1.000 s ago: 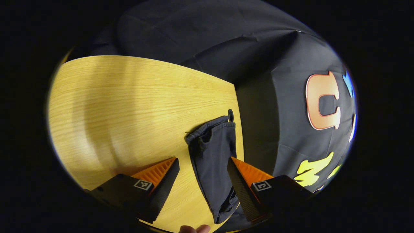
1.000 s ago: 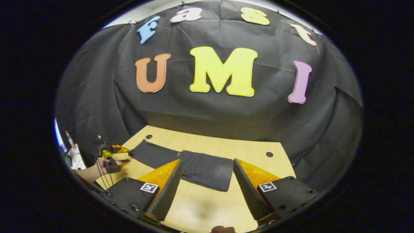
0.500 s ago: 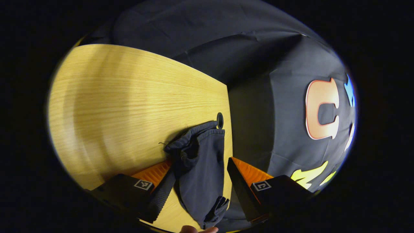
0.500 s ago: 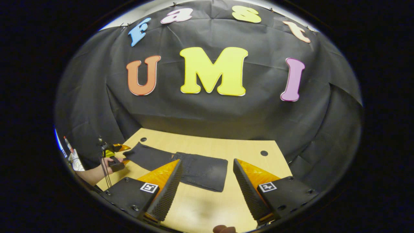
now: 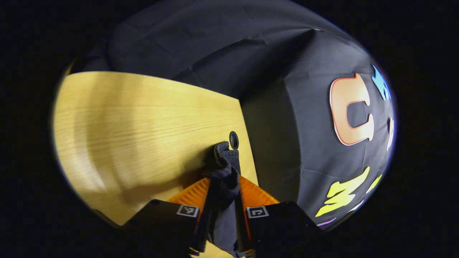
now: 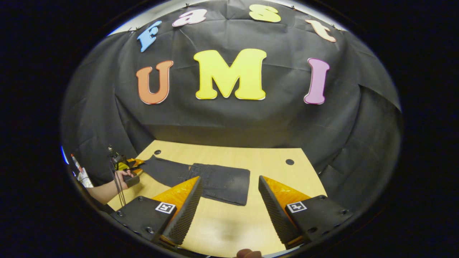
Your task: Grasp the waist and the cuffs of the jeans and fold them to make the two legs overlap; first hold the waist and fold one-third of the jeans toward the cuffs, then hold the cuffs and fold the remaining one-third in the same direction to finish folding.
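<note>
Pinching the bunched cuffs [image 5: 223,168] of the dark jeans [image 6: 215,181], the left gripper [image 5: 223,200] has its jaws squeezed on soft cloth | right gripper [image 6: 229,208] jaws wide, holding nothing | jeans lie flat on the wooden counter [image 6: 272,168] beside a round hole [image 5: 233,140].

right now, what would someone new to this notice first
Probably the left tool, shut on the bunched cuff end of the dark grey denim jeans near the far edge of the pale wooden table, beside a small round black hole. Farther along, the jeans' folded waist part lies flat, with the right tool hovering open above the table in front of it.
</note>
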A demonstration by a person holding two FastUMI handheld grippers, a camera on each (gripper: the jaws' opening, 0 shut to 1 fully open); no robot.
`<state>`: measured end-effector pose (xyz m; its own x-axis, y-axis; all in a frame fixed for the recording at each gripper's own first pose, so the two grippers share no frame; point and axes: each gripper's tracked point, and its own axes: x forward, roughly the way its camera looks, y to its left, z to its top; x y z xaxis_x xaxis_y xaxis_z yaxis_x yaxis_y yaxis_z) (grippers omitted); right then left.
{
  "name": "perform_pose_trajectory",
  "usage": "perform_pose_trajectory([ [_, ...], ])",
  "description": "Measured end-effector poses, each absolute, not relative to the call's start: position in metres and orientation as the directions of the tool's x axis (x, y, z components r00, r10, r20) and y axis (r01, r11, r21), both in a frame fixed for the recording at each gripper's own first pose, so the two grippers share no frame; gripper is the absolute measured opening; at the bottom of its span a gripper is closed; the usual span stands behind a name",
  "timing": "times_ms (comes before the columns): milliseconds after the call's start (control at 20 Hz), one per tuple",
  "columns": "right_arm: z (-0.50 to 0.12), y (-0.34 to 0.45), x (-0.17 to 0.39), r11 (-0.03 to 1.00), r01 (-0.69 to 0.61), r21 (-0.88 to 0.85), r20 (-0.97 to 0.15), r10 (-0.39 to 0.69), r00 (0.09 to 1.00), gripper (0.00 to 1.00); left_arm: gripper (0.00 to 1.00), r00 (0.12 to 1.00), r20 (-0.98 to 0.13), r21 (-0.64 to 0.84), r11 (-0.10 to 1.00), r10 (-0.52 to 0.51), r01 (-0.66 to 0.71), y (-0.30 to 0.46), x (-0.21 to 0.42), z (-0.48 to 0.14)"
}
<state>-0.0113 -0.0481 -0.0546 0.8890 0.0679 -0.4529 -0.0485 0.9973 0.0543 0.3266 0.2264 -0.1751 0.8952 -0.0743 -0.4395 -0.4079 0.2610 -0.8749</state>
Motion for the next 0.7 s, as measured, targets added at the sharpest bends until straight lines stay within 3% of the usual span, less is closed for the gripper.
perform_pose_trajectory([
  [50, -0.055, -0.05, -0.014, 0.997, -0.046, 0.056, -0.454, 0.066, 0.889, 0.94, 0.31, 0.884, -0.461, -0.857, 0.298, -0.077, -0.421, 0.224, 0.328, -0.179],
  [200, -0.055, -0.062, -0.023, 0.998, -0.027, 0.053, -0.448, 0.048, 0.893, 0.94, 0.17, 0.853, -0.519, -0.808, 0.356, -0.056, -0.469, 0.224, 0.329, -0.195],
  [450, -0.061, -0.082, -0.041, 0.998, 0.012, 0.064, -0.458, 0.019, 0.889, 0.94, 0.07, 0.871, -0.489, -0.816, 0.375, -0.04, -0.441, 0.22, 0.329, -0.171],
  [700, -0.052, -0.096, -0.046, 0.997, 0.032, 0.072, -0.422, 0.001, 0.907, 0.94, 0.05, 0.917, -0.394, -0.786, 0.539, -0.059, -0.303, 0.185, 0.337, -0.092],
])
